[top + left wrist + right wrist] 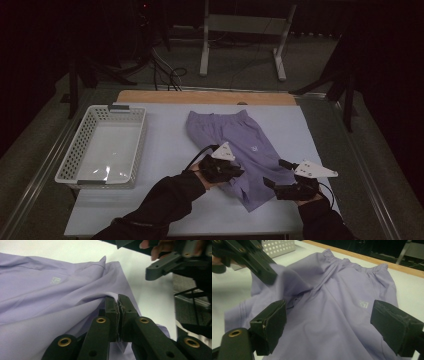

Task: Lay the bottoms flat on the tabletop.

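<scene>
Left tongs (118, 305): jaws pressed together on a pinched-up fold of the shorts (50, 302) — the cloth rises in a small peak between the pads. In the high view these tongs (231, 172) sit at the near left edge of the garment.
Right tongs (329, 322): jaws spread wide apart, nothing between them, poised low over the lilac cloth. From above they (272, 186) are at the near right corner of the garment.
Shorts (240, 150): lilac, lying mostly flat in the middle of the worktop, gathered waistband at the far end, a small pale logo (363, 304) on one leg; the near hem is rumpled by the left tongs.
Hands: the left hand (207, 172) and the right hand (307, 196) each grip their tool, dark sleeves coming in from the near edge.
Worktop (165, 150): pale sheet over a wooden board.
Basket (80, 150): white, perforated — well apart from the shorts, at the left side.
</scene>
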`<state>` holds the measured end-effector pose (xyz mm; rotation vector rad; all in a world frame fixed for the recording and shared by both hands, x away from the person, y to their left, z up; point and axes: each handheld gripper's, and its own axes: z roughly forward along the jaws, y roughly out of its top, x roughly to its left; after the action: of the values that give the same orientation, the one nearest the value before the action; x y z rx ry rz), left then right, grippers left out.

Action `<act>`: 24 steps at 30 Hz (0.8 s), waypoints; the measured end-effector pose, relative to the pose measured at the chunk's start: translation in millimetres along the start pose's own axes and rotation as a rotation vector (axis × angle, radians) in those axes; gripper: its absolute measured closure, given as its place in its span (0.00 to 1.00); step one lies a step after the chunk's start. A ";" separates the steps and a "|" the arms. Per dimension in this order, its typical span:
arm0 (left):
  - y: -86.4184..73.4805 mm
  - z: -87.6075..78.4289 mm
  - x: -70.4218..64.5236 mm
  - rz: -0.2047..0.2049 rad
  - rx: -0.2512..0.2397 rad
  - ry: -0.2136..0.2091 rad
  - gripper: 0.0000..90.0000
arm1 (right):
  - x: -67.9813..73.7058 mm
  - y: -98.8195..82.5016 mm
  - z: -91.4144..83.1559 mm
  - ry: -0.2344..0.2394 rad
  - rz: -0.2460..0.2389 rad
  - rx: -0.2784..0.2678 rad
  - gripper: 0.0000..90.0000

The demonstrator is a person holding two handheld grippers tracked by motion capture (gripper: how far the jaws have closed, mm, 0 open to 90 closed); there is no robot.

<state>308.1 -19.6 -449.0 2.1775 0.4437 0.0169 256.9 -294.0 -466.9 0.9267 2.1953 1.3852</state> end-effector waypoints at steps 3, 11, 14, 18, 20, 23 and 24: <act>6.3 9.8 -7.5 0.029 -0.030 0.039 0.98 | -3.7 -1.5 -2.8 -0.009 0.013 -0.006 0.15; -10.0 -4.7 0.9 -0.001 -0.028 0.027 0.47 | -7.2 -3.2 -5.6 -0.014 0.028 -0.016 0.15; -25.6 -28.1 7.9 -0.009 -0.043 0.059 0.45 | -6.8 -5.0 -2.8 -0.013 0.029 -0.001 0.15; -49.8 -52.9 11.7 -0.025 -0.036 0.084 0.45 | -6.6 -5.5 -0.8 -0.013 0.029 0.006 0.15; -64.0 -56.7 11.3 -0.030 -0.013 0.082 0.46 | -6.2 -5.5 -0.2 -0.005 0.029 0.008 0.15; -80.9 -54.2 17.1 -0.045 0.015 0.102 0.48 | -6.2 -6.5 1.9 -0.007 0.032 0.013 0.15; -84.6 -52.3 21.6 -0.059 0.015 0.114 0.48 | -6.1 -6.7 2.6 -0.007 0.031 0.017 0.15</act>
<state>293.3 73.9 -486.6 2.1844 0.5747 0.1056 260.6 -298.6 -474.2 0.9733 2.1997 1.3776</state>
